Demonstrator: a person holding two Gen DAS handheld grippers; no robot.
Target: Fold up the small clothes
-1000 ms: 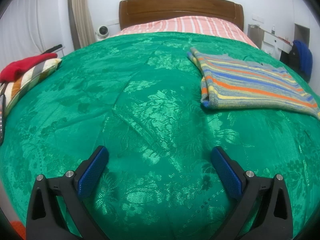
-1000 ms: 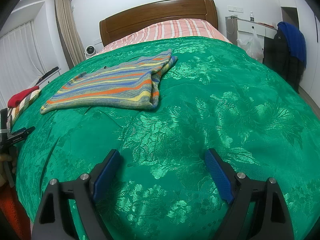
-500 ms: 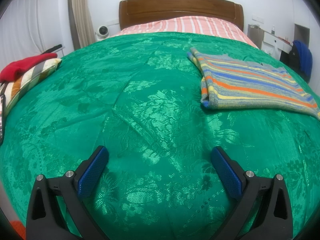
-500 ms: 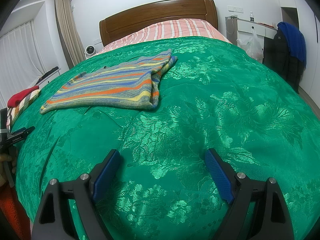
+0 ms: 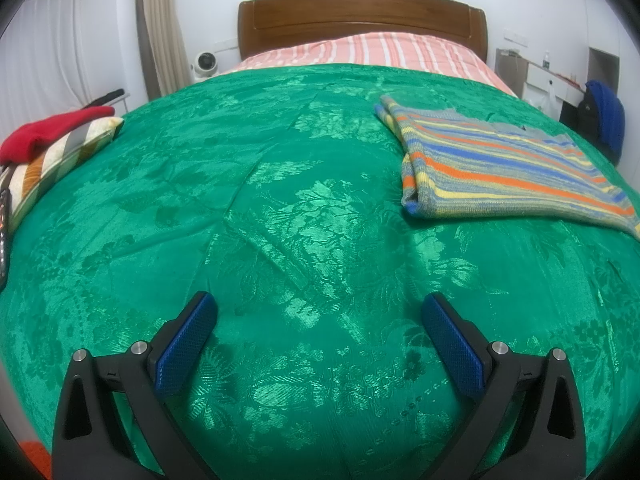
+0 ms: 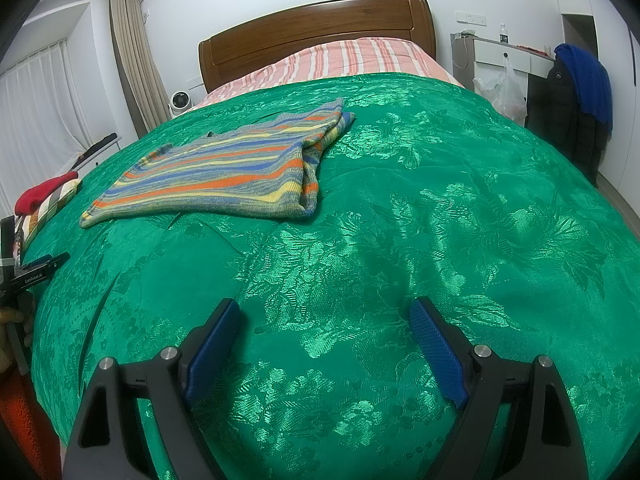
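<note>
On the green bedspread (image 5: 280, 208), a folded striped sweater (image 5: 500, 168) lies well ahead of my left gripper (image 5: 318, 312) and right gripper (image 6: 324, 320) (both spread wide, gripping nothing); its far edge is cut off.

No visible change btwn frames; nothing moved, both views same.
</note>
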